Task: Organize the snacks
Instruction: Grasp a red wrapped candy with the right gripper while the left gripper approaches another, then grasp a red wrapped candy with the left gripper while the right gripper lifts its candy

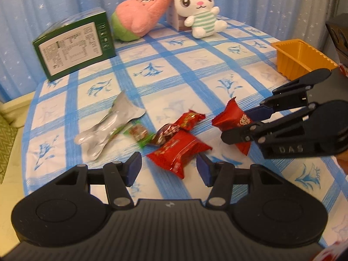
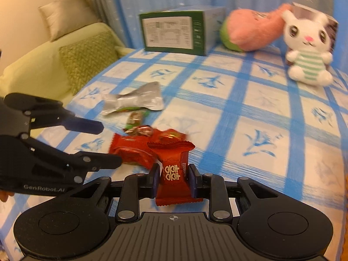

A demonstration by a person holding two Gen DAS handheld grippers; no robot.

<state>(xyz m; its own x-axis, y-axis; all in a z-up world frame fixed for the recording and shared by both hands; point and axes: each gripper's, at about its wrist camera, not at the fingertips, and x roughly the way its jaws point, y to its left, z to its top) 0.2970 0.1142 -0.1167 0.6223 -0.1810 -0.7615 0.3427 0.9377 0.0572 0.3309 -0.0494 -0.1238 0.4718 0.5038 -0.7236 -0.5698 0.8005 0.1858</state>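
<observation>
Between right gripper fingers: red snack packet.

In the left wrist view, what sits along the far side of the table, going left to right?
Green box → pink and green plush → white bunny plush → orange tray. The carton behind the bunny overlaps it, so I leave it out.

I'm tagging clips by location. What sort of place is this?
Most likely a home living room: a blue-checked tablecloth on a table, a white bunny plush toy beside a pink plush toy, and a pale green sofa with cushions alongside.
</observation>
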